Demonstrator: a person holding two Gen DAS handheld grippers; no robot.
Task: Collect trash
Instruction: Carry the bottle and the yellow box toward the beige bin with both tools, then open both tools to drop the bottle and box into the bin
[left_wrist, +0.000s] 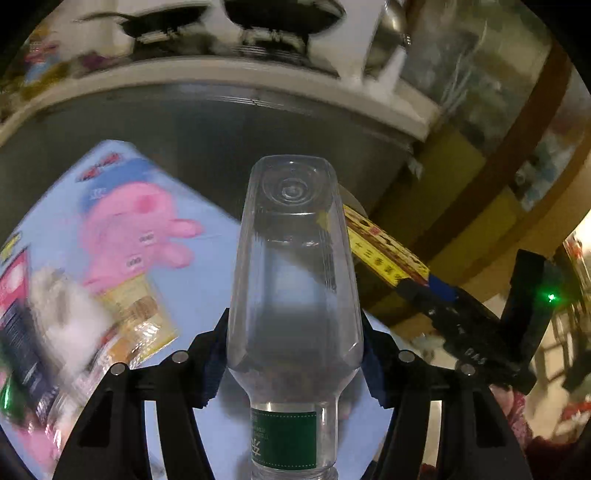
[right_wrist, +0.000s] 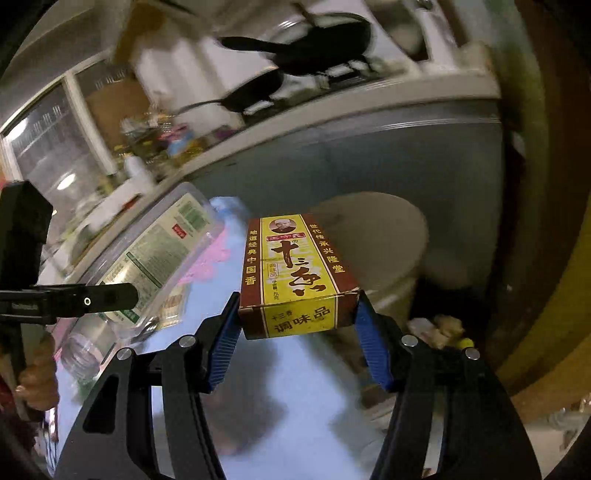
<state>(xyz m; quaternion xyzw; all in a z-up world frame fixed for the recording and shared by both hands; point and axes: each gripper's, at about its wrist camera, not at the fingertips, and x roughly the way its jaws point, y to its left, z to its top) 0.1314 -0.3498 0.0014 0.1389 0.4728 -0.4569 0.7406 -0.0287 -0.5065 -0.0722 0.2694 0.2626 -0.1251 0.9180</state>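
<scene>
Nearest to me in the left wrist view, my left gripper (left_wrist: 295, 354) was pinching an empty clear plastic bottle (left_wrist: 291, 266) across its shoulder, both fingers (left_wrist: 214, 362) pressed against its sides, the neck with its green label pointing back toward me and the base pointing away. In the right wrist view my right gripper (right_wrist: 297, 325) was pinching a yellow and brown seasoning box (right_wrist: 295, 269) by its near end, the blue pads (right_wrist: 221, 343) tight on either side of it, the box sticking out ahead and roughly level. So two pieces of trash were already picked up and in the air, neither yet dropped anywhere. Just beyond the bottle, the bench (left_wrist: 207, 258) with its light blue cartoon cover carried more litter: a crumpled white wad (left_wrist: 66, 306), a shiny yellow wrapper (left_wrist: 144, 317) and some dark packaging (left_wrist: 18, 332) at the left edge, all smeared by blur, so I judged a fair share of collecting was left. Past the box in the right view stood a pale round bin (right_wrist: 373, 240) on the floor, near the grey cabinet front (right_wrist: 332, 166); I took it as the likely place for both items, though I could not see inside it. Farthest off, black pans (right_wrist: 325, 40) sat on the counter top
</scene>
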